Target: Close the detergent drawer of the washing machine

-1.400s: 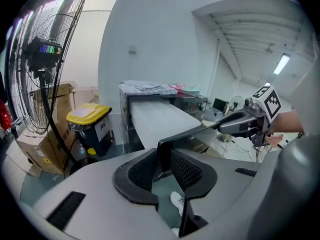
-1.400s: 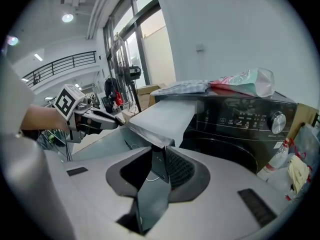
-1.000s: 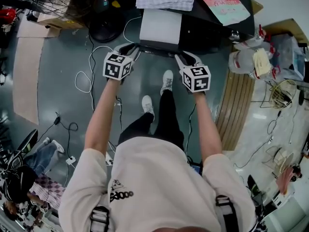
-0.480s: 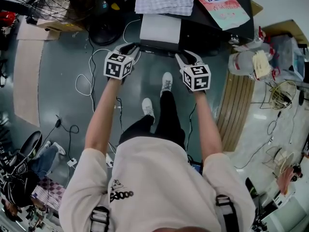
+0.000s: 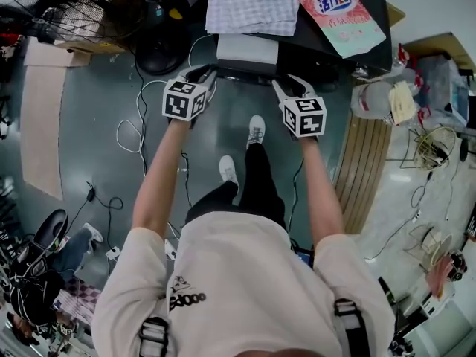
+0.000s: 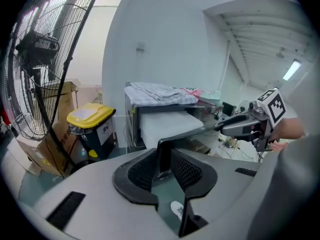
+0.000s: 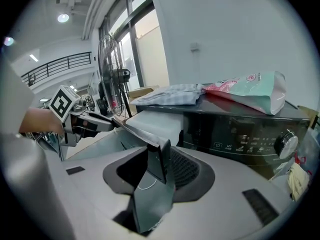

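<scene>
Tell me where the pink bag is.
In the head view the pink bag lies at top right on the washing machine, just right of the checked cloth.

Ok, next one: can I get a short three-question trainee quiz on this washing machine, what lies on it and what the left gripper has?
1. True or false: the white detergent drawer sticks out of the front of the dark washing machine.
2. What lies on top of the machine beside the pink-and-teal detergent pouch? A) a folded checked cloth B) a yellow bucket C) a white shoe
3. Short answer: what stands between the jaws of the left gripper?

Key: 1 true. 2 A. 3 the end of the drawer's dark front panel.
</scene>
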Demonstrator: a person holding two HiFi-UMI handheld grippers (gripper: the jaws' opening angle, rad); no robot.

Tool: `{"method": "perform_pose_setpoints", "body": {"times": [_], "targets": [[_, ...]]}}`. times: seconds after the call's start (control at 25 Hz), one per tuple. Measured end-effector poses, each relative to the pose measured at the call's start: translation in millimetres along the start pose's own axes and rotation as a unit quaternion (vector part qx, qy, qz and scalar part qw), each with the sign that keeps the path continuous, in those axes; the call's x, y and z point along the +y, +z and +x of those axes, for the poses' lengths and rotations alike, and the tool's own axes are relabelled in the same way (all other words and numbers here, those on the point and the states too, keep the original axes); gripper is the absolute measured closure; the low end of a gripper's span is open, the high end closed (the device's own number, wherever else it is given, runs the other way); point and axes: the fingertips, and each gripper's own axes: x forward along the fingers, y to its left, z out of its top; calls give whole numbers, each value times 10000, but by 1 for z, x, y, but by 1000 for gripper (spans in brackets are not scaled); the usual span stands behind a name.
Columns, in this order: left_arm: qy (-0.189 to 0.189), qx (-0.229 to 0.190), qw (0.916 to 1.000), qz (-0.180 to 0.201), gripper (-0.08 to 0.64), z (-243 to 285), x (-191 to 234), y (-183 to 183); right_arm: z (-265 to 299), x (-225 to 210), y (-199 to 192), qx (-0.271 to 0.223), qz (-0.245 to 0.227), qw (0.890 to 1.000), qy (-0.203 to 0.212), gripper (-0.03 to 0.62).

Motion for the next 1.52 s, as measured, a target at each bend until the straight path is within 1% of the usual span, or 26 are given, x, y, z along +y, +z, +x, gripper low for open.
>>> {"method": "perform_pose_setpoints", "body": {"times": [0.24,0.6,0.76,0.92,1.16,1.4,1.52], "targets": [[97,14,9999,-20,466,19,17,17,19,-17,16,-66,82,9998,-146,457],[130,-137,9998,-93,400,33,39,33,33,-35,32,-264,168,9987,-407,422],[108,-140,9998,-35,400,36,40,37,35,-38,34,-330,205,9983,-430,411],[73,-178,9998,-73,388,38,41,38,35,-43,35,-360,277,9977,-510,382],[66,-188,9997,-111,388,40,42,40,36,-47,36,-333,381,9970,-582,364],[300,-246,9990,-233,400,51,53,50,47,-58,45,-361,647,9934,-876,364],[330,-269,9988,-251,400,56,58,54,52,-60,48,-386,756,9916,-980,362]]}}
